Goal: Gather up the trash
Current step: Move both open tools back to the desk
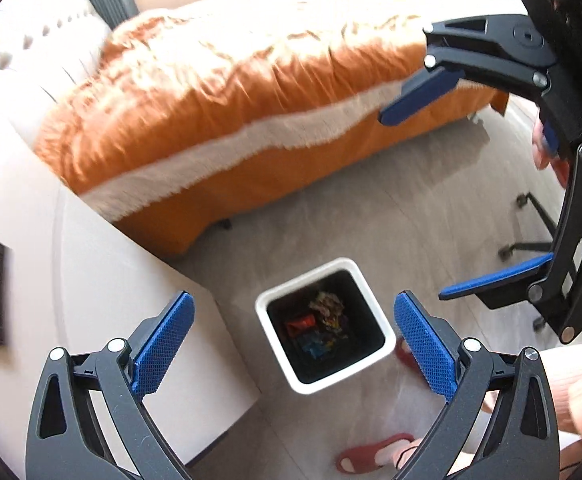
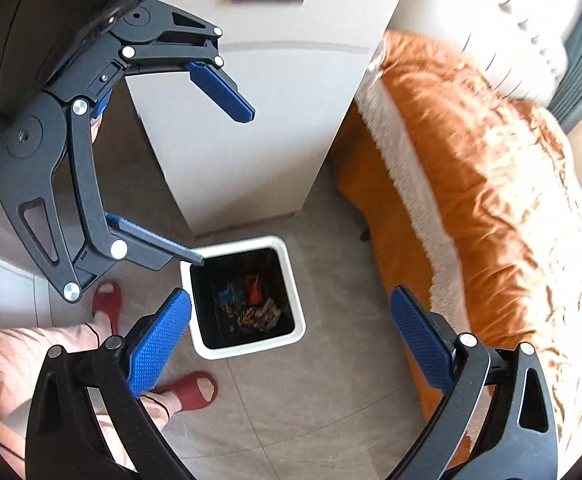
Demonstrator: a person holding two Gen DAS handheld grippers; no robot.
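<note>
A white square bin (image 1: 371,304) (image 2: 251,347) with a black liner stands on the floor. Several colourful wrappers (image 1: 323,320) (image 2: 251,304) lie at its bottom. My left gripper (image 1: 294,298) (image 2: 223,188) hovers above the bin, open, with nothing between its blue pads. My right gripper (image 2: 291,294) (image 1: 413,206) is also above the bin, open and empty. In the right wrist view, one left finger tip reaches over the bin's near corner. No trash is in either gripper.
A bed with an orange cover (image 1: 211,100) (image 2: 491,180) lies beyond the bin. A white cabinet (image 1: 91,280) (image 2: 259,120) stands right beside the bin. A person's feet in red slippers (image 1: 371,452) (image 2: 191,392) are next to it. A wheeled chair base (image 1: 531,240) is at right.
</note>
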